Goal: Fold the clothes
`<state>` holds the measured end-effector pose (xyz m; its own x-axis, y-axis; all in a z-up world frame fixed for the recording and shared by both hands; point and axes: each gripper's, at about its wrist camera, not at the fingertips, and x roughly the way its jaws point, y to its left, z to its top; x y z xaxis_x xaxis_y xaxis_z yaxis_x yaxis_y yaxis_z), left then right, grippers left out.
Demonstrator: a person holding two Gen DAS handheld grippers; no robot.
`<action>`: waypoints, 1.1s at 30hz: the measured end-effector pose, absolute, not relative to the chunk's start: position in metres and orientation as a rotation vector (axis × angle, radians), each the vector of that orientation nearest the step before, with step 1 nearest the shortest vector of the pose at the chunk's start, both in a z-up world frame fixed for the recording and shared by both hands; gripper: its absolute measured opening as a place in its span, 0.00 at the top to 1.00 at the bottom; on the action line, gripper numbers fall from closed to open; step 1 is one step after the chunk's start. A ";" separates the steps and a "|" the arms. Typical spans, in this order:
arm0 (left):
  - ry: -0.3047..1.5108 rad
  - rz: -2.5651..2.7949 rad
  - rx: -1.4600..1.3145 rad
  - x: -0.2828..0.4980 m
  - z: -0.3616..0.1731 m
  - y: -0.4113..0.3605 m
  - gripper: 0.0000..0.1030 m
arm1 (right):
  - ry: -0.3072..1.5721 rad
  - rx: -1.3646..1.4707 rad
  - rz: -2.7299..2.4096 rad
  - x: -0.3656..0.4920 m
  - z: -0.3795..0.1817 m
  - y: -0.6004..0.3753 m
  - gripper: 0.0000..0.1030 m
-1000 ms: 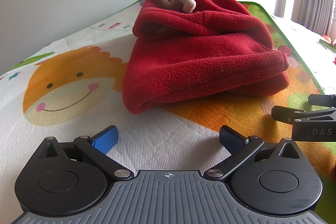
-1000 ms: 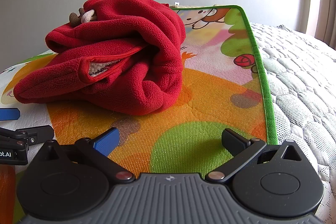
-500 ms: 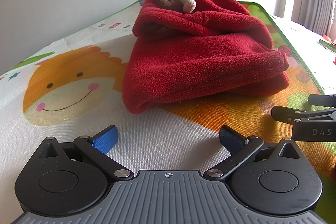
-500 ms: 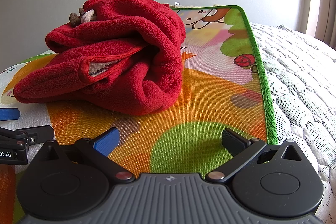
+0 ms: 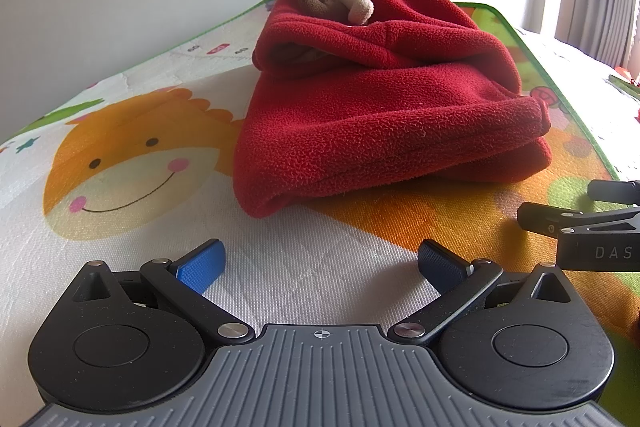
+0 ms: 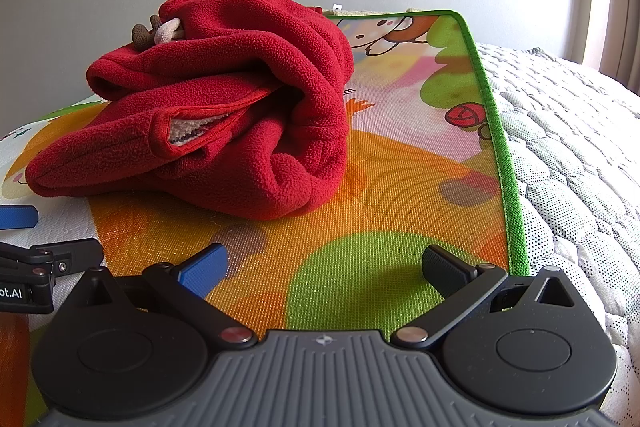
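The left hand-held gripper (image 5: pixel 320 265) is wide open and holds nothing. The right hand-held gripper (image 6: pixel 324 267) is wide open and empty too. Both sit low over the play mat (image 6: pixel 400 211), near the red fleece jacket (image 5: pixel 380 115), not touching it. The jacket lies in a thick folded bundle. It looks almost done. To tidy it, pinch loose edges gently and press the lump flat.

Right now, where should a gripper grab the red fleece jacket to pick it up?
Probably the folded corner of the red fleece jacket nearest the left gripper, coming in low from the front. That rounded fold sits on the play mat with layers stacked, so open fingers could slip around it.
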<state>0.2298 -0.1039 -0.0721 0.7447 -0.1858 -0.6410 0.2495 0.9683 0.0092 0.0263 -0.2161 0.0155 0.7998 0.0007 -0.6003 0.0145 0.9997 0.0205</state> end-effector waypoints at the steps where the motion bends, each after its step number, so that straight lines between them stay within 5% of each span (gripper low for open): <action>1: 0.691 -0.239 0.096 0.230 -0.072 -0.104 0.00 | 0.644 0.025 -0.007 0.026 0.016 -0.216 0.00; 33: 0.719 -0.249 0.096 0.234 -0.071 -0.104 0.00 | 0.644 0.025 -0.009 0.027 0.015 -0.214 0.00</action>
